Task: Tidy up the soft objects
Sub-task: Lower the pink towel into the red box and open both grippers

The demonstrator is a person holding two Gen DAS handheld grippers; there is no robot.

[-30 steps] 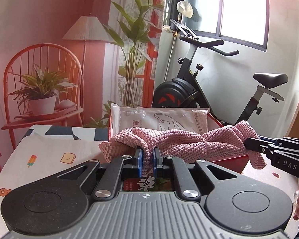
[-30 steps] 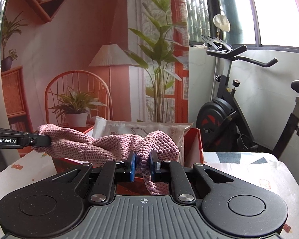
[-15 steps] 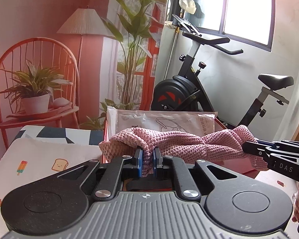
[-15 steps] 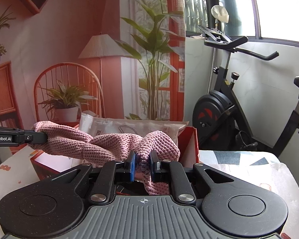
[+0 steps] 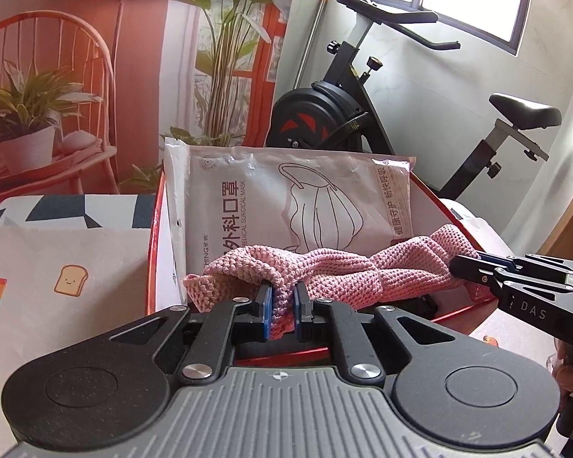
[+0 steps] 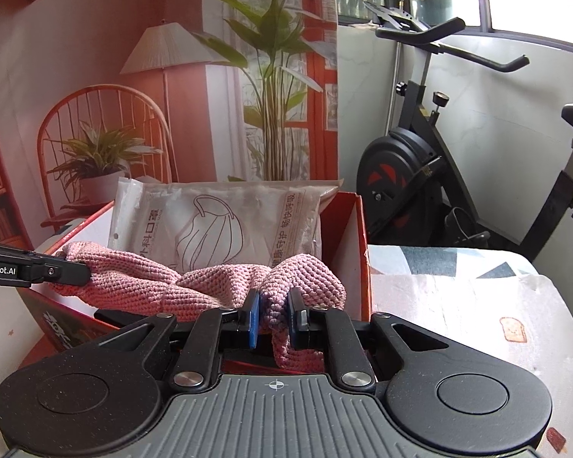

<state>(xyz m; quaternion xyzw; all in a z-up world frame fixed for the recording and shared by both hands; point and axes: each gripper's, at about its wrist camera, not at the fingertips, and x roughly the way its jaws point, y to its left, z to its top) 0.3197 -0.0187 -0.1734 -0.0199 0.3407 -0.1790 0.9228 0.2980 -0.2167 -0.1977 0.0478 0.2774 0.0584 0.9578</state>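
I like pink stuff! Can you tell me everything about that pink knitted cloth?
The cloth is pink, chunky knit, soft-looking, bunched and twisted into a loose rope. It stretches sideways over the open red box, in front of the mask packet. The left gripper pinches one end and the right gripper the other, jaws shut on folds. A short tail hangs below the right jaws.

Pink cloth (image 5: 336,271): chunky knit, rough, matt. Mask pack (image 5: 286,198): glossy crinkled plastic. Box (image 6: 359,236): glossy red card. Claw bodies: matt black plastic w/ metal screws.
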